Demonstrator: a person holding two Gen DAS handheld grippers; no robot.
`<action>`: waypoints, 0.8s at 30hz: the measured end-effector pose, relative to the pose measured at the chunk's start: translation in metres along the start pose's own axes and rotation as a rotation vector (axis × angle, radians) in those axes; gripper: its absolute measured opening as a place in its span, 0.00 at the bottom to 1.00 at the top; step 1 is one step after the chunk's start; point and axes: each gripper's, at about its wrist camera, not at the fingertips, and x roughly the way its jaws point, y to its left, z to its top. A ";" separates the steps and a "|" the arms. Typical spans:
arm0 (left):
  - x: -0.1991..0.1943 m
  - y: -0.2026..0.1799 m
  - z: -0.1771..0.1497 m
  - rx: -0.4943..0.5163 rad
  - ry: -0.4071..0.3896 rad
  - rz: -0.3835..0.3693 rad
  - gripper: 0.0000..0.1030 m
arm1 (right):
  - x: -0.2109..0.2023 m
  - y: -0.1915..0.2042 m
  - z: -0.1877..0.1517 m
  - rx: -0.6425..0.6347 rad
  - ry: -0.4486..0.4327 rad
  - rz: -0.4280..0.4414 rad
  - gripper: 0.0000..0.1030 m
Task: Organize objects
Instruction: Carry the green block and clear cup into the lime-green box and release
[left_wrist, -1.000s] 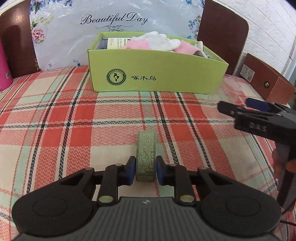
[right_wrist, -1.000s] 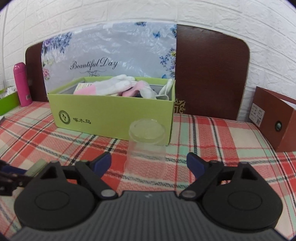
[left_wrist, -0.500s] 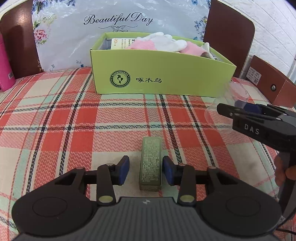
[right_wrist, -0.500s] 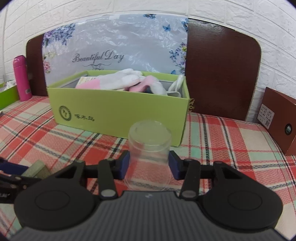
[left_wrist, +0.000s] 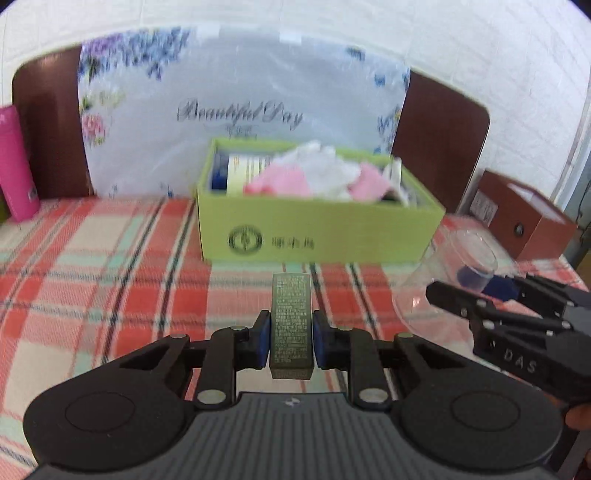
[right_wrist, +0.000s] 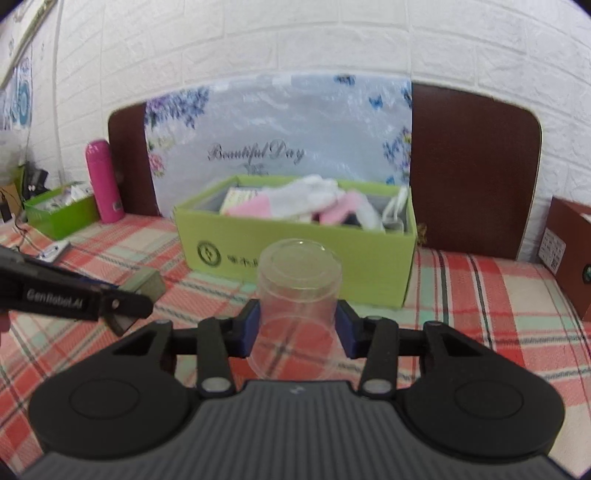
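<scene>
Tongs on both sides had clamped their loads and lifted them clear of the plaid tablecloth (left_wrist: 110, 280) since a second earlier. Nearest the left wrist camera, the left tongs (left_wrist: 291, 341) had just been closing; half a second before, the pads stood apart from the small olive-green carton (left_wrist: 291, 325) as it lay on the cloth, and now both blue pads pressed its long sides, the carton pointing forward and raised above the table. In the right wrist view the right tongs (right_wrist: 298, 330), which had hung wide around the clear plastic cup (right_wrist: 298, 291) a second earlier, had closed onto its wall; the cup was held upside down, base uppermost, off the cloth. Each tool appeared in the other's view, side by side and near each other, the cup just right of the carton. Beyond them the green cardboard box (left_wrist: 317, 229) now showed more of its interior, with white and pink gloves (left_wrist: 314, 177) piled inside against a cream-labelled package. Farther back stood the floral "Beautiful Day" bag (left_wrist: 240, 110), a pink bottle (left_wrist: 14, 162) at far left, and a brown box (left_wrist: 524, 221) at right.

Interpretation: the pick-up step appeared complete for both items; carrying them over the green box's near wall and releasing them inside was probably what remained.
</scene>
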 end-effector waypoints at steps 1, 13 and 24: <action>-0.002 0.000 0.008 0.005 -0.018 0.001 0.23 | -0.002 0.000 0.006 -0.002 -0.018 0.004 0.42; 0.034 0.016 0.091 -0.003 -0.087 0.051 0.23 | 0.019 -0.029 0.072 -0.020 -0.148 -0.101 0.42; 0.099 0.030 0.113 -0.015 -0.044 0.076 0.23 | 0.110 -0.064 0.101 0.027 -0.112 -0.135 0.43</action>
